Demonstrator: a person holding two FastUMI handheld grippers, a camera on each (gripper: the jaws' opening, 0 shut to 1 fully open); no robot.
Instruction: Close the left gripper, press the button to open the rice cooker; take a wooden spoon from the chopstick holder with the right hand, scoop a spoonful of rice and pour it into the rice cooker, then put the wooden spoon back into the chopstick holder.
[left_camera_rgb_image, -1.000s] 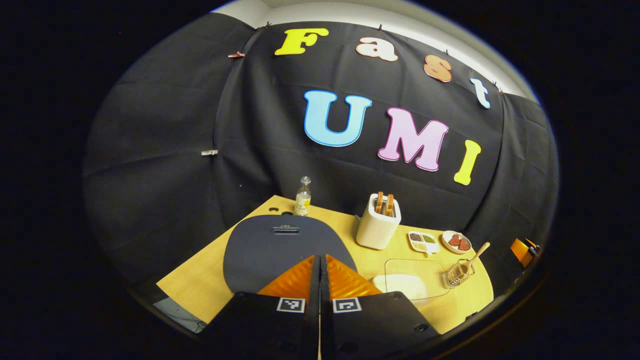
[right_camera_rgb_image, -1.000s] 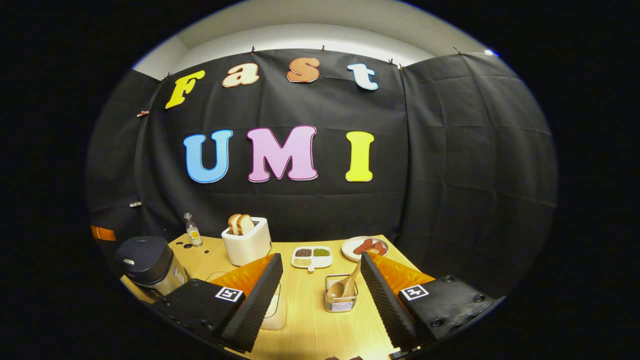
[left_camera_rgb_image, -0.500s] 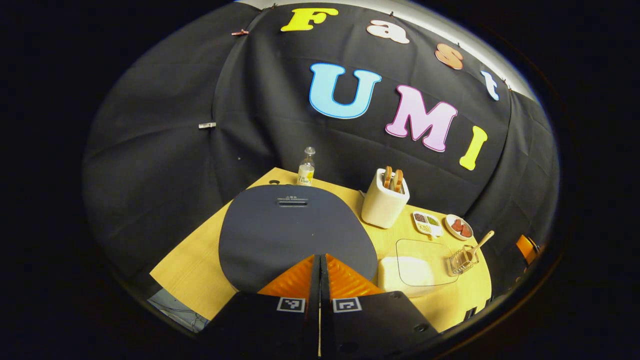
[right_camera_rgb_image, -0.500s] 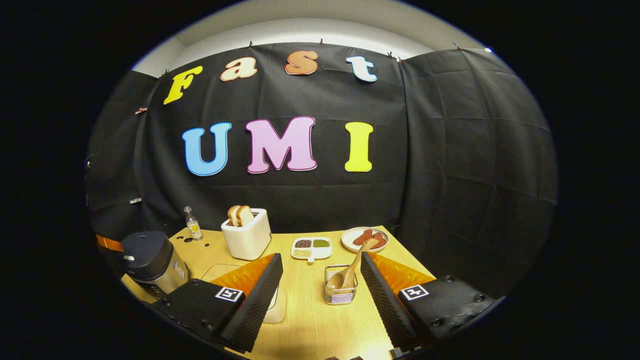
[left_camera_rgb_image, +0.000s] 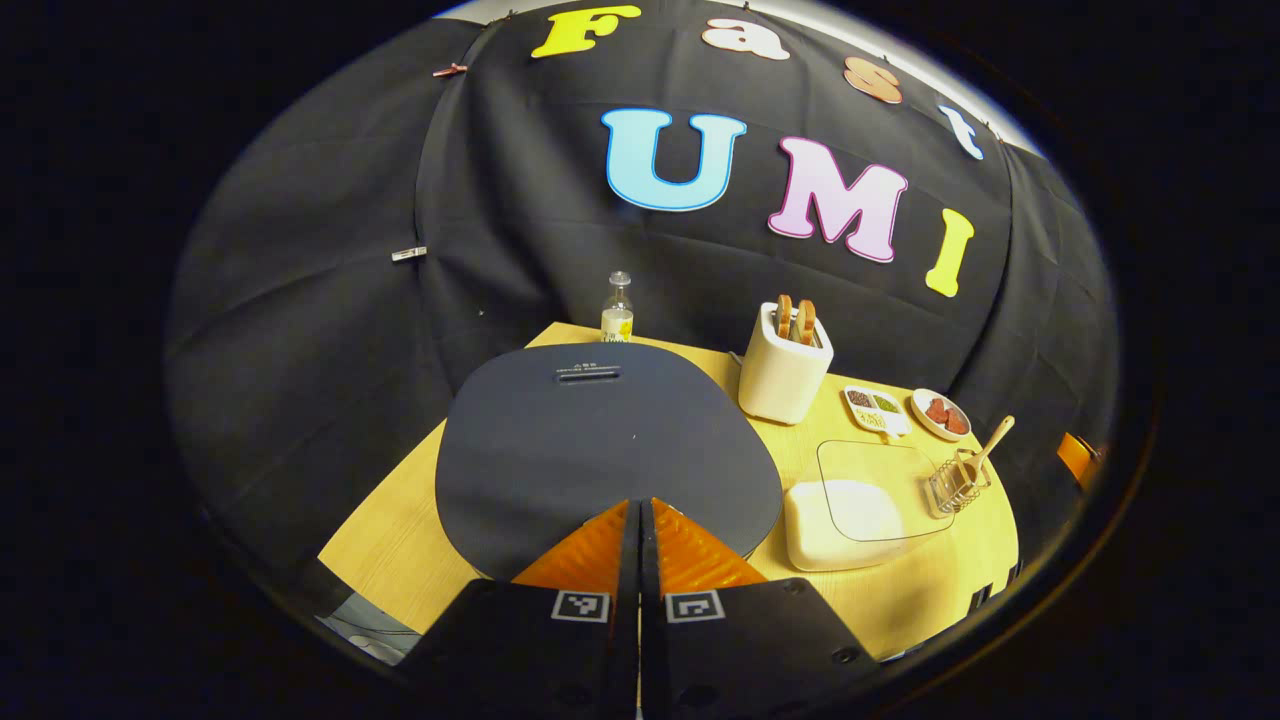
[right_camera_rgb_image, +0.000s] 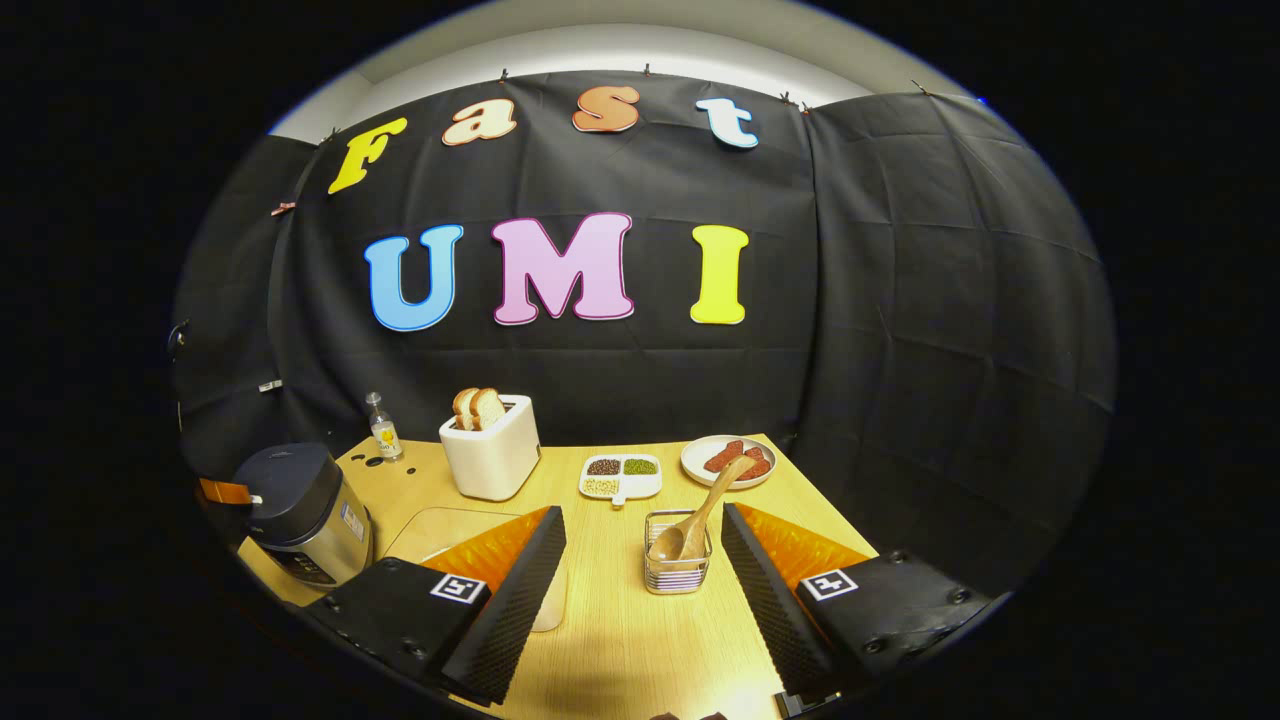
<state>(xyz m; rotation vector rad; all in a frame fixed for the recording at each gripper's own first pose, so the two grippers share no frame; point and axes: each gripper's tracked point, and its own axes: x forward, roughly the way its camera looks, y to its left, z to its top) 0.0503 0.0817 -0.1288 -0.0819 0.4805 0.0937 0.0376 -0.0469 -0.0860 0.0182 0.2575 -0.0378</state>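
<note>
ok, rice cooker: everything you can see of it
The rice cooker sits at the table's left front corner. Dark matte rounded lid, shut, with a slot-like recess near its back edge; silvery body below with a small label. The left tongs, closed, sit at the lid's front edge; whether they touch it can't be told.

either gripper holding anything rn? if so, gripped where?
Nothing held. Left gripper has its jaws shut on nothing, over the rice cooker lid. Right gripper is open; the wooden spoon sits untouched in the chopstick holder.
</note>
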